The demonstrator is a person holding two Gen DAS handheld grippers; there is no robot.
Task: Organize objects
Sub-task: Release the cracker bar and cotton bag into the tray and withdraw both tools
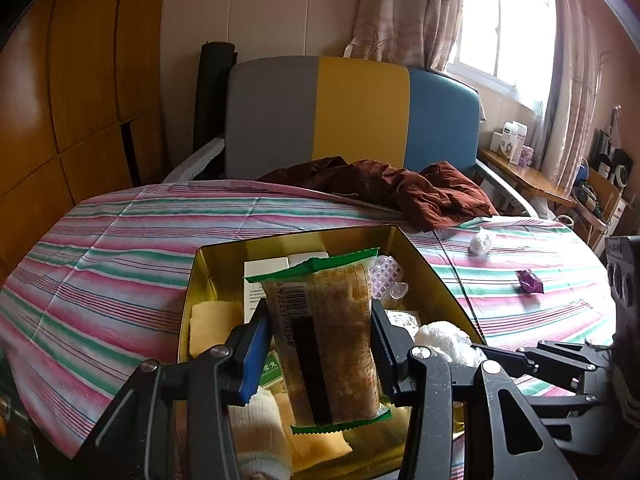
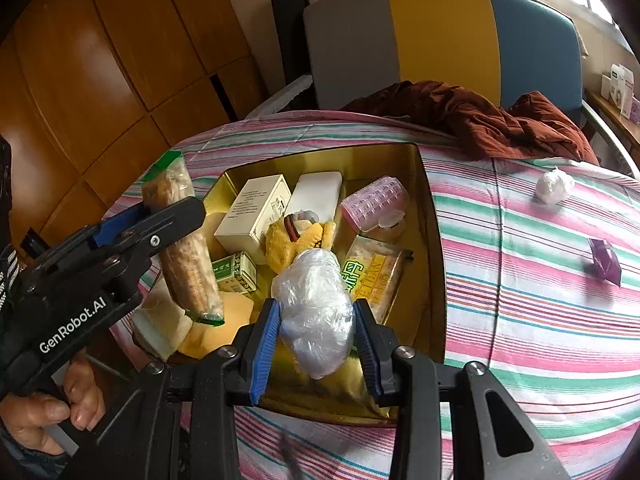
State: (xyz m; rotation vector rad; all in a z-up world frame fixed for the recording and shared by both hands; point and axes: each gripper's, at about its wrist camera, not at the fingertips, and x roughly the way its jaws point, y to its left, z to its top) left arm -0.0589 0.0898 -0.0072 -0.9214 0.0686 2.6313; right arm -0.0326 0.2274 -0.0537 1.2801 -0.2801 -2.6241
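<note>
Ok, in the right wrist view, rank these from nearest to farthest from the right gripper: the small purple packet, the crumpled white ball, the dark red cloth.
1. Small purple packet, on the striped sheet to the right of the right gripper.
2. Crumpled white ball, farther up the sheet, right side.
3. Dark red cloth, heaped at the far edge by the headboard.

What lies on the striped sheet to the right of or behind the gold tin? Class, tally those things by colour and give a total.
White: 1, crumpled wad
Purple: 1, wrapper
Brown: 1, garment
Total: 3
</note>
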